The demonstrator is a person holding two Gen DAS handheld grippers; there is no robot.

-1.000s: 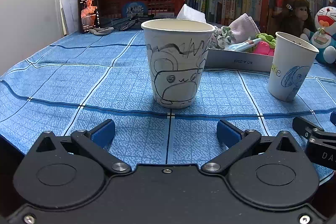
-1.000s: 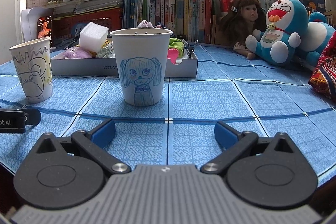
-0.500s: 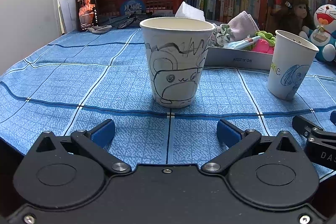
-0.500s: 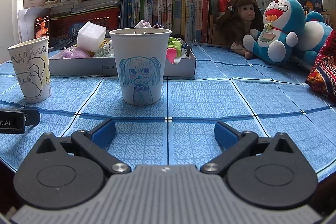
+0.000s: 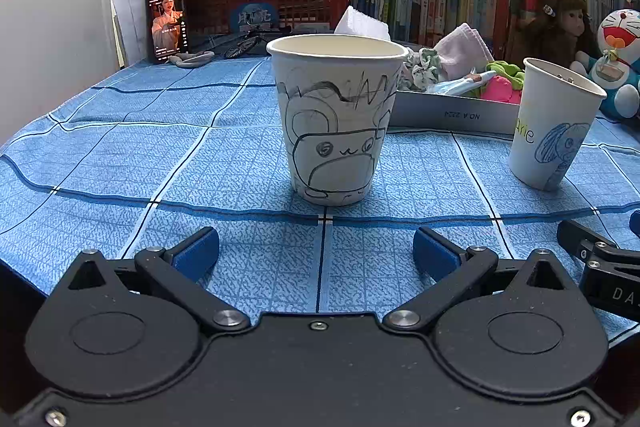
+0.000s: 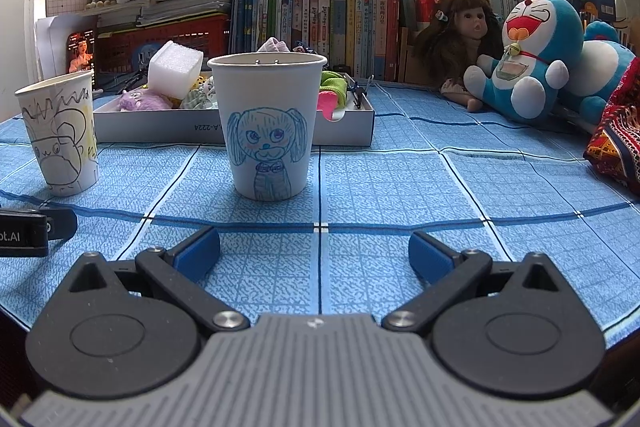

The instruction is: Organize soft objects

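A white tray [image 6: 344, 125] at the back of the blue cloth holds soft things: a white foam block [image 6: 176, 69], a purple plush [image 6: 146, 101], a pink cloth [image 5: 464, 51] and green and pink pieces [image 5: 502, 83]. A paper cup with a black drawing [image 5: 336, 119] stands straight before my left gripper [image 5: 316, 253], which is open and empty. A paper cup with a blue drawing [image 6: 267, 125] stands before my right gripper [image 6: 315, 251], also open and empty. Each cup also shows in the other view, the black-drawn one [image 6: 60, 135] and the blue-drawn one [image 5: 554, 123].
A doll [image 6: 460, 43] and a Doraemon plush [image 6: 532, 55] sit at the back right. A patterned red cloth [image 6: 616, 143] lies at the right edge. Books and a red crate [image 5: 272, 11] line the back. A phone [image 5: 168, 21] leans at the back left.
Both grippers have drawn back and risen very slightly; the cups look a touch smaller and lower. Nothing on the table has moved. Both jaws stay open.
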